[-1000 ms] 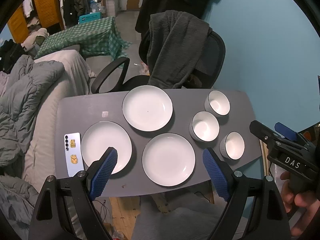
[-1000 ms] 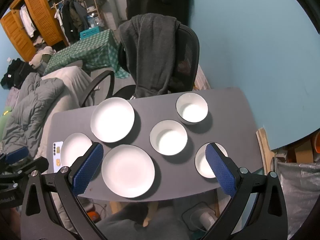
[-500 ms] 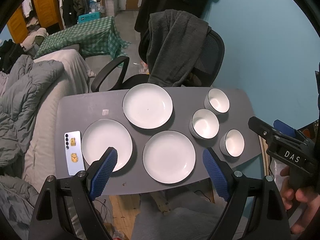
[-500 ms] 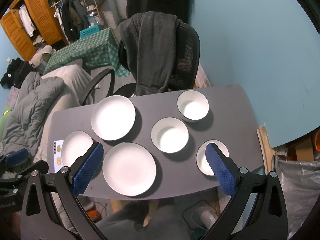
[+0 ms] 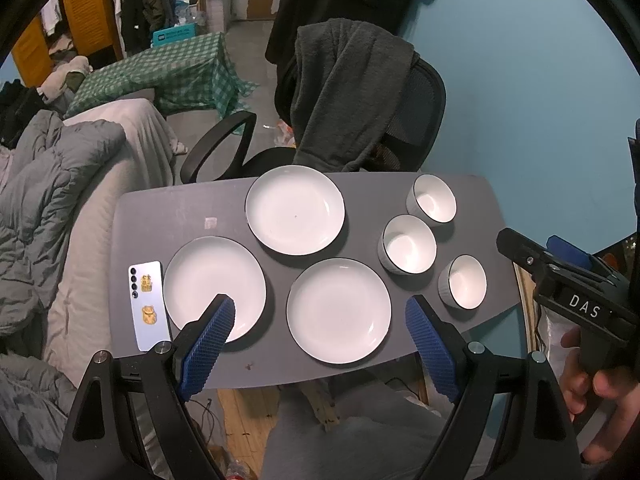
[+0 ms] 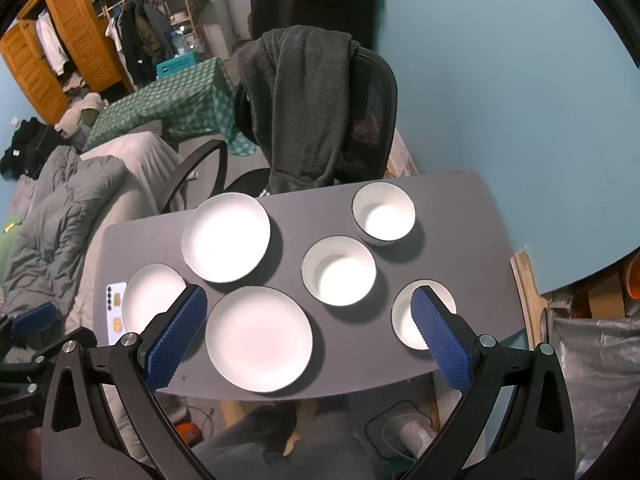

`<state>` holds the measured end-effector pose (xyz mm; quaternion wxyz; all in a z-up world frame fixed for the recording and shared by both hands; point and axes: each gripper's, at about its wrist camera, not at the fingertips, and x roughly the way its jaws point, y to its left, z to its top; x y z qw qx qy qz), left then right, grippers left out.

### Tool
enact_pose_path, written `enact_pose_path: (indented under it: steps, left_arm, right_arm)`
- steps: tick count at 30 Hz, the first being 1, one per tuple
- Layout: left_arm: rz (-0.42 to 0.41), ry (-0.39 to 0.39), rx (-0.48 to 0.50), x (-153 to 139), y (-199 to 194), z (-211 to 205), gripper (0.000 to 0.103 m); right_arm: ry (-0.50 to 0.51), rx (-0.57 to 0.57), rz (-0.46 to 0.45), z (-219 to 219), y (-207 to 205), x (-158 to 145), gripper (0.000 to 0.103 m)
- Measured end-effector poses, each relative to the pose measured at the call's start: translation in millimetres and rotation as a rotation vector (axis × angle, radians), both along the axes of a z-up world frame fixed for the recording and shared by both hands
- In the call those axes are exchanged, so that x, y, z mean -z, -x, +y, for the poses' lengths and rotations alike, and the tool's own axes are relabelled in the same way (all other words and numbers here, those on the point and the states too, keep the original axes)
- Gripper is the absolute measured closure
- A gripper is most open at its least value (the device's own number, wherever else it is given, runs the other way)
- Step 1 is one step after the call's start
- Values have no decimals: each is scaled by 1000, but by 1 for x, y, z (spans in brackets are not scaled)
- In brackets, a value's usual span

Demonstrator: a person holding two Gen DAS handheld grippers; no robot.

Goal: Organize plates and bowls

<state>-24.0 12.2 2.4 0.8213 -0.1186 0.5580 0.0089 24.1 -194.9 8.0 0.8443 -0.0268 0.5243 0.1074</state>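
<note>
change: honestly not much. Compared with a second ago both views have drifted a touch closer and lower over the tabletop, and none of the dishes has budged.
meaning: I'd say the sorting hasn't started, this looks like lining up for a first pick.
left gripper [image 5: 320, 334]: jaws spread wide, holding nothing, hovering above the near edge.
right gripper [image 6: 308, 332]: same deal, jaws wide apart and empty.
plates: three round white plates with thin dark rims [image 5: 295, 209] [image 5: 214, 287] [image 5: 339, 309] sit apart on the left and middle.
bowls: three white round bowls [image 6: 383, 211] [image 6: 338, 270] [image 6: 416, 312] sit separately toward the right edge.
tabletop: dark grey matte tabletop [image 5: 168, 212], pale phone with gold stickers [image 5: 146, 305] by the left edge.
room: black mesh office chair [image 6: 372, 120] with a grey fleece, rumpled grey duvet [image 5: 48, 184], teal wall.
</note>
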Motion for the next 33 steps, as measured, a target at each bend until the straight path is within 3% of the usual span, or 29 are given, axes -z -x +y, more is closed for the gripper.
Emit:
enact_pose_path:
  steps: [20, 33]
  left_arm:
    - [-4, 15, 68, 17, 9, 28, 14]
    - [30, 73, 174, 63, -5, 45, 15]
  right_arm:
    - [60, 7, -12, 14, -2, 9, 3]
    - [38, -1, 34, 8, -12, 44, 3]
